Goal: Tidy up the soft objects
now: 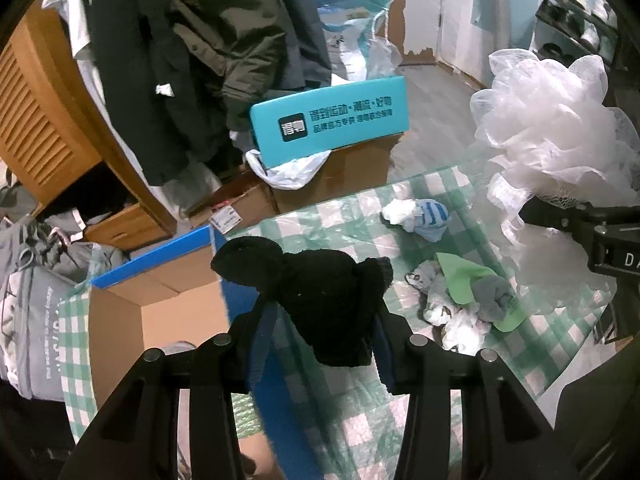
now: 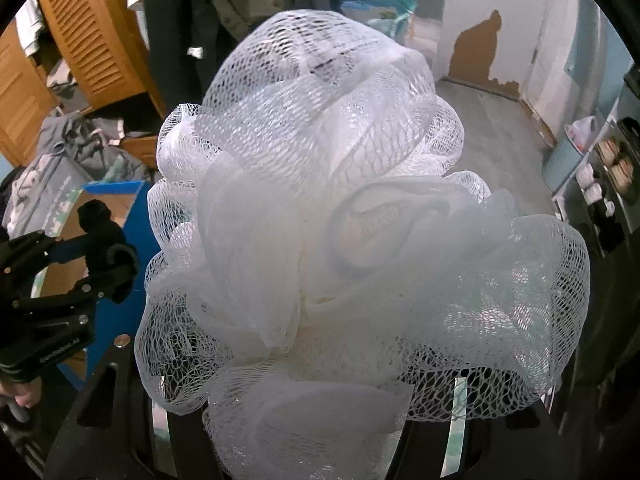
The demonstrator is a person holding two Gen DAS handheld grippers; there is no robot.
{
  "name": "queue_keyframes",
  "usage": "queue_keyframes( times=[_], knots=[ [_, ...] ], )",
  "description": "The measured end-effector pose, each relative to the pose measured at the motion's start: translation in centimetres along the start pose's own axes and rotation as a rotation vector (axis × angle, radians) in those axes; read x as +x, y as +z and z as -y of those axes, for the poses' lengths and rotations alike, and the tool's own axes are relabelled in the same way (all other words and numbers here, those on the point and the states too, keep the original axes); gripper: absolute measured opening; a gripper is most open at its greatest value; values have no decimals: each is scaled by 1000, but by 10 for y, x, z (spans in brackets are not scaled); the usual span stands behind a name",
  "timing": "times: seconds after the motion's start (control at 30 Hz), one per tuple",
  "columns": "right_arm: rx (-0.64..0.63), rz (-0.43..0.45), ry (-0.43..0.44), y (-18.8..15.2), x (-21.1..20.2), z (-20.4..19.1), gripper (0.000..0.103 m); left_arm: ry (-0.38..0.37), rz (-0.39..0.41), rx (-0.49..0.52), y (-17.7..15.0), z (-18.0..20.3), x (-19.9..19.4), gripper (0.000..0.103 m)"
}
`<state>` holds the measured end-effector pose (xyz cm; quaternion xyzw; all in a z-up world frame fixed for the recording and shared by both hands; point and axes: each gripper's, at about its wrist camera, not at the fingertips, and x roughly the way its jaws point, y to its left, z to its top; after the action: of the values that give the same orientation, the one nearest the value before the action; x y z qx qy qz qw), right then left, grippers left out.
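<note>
At far left the open cardboard box with the blue rim (image 1: 160, 304) sits against the edge of the green checked cloth (image 1: 340, 220), apparently the bin for the soft things; the left gripper (image 1: 326, 320) is clamped on a black knitted bundle (image 1: 328, 296), held in the air beside the box's blue wall rather than over its mouth, so letting go here could drop it on the rim or the cloth; the bundle droops below the pads and may snag that wall; further right a blue-striped white sock (image 1: 420, 216) and a heap of grey, white and green pieces (image 1: 464, 300) lie loose on the cloth, easy to drag off; at far right the right gripper (image 2: 312, 420) is closed on a white mesh bath pouf (image 2: 328, 208), whose bulk hides its pads and nearly all of that camera's view, so it could collide with the left gripper or slip out of the springy netting
</note>
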<state>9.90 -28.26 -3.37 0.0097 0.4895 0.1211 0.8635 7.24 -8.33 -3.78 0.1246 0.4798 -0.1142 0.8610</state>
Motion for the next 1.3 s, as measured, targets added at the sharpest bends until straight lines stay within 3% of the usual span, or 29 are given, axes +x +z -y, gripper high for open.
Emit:
queue_keyframes(
  times=[1.3],
  knots=[
    [-217, -40, 183, 47, 36, -174, 60, 124, -18, -212, -58, -144, -9, 45]
  ],
)
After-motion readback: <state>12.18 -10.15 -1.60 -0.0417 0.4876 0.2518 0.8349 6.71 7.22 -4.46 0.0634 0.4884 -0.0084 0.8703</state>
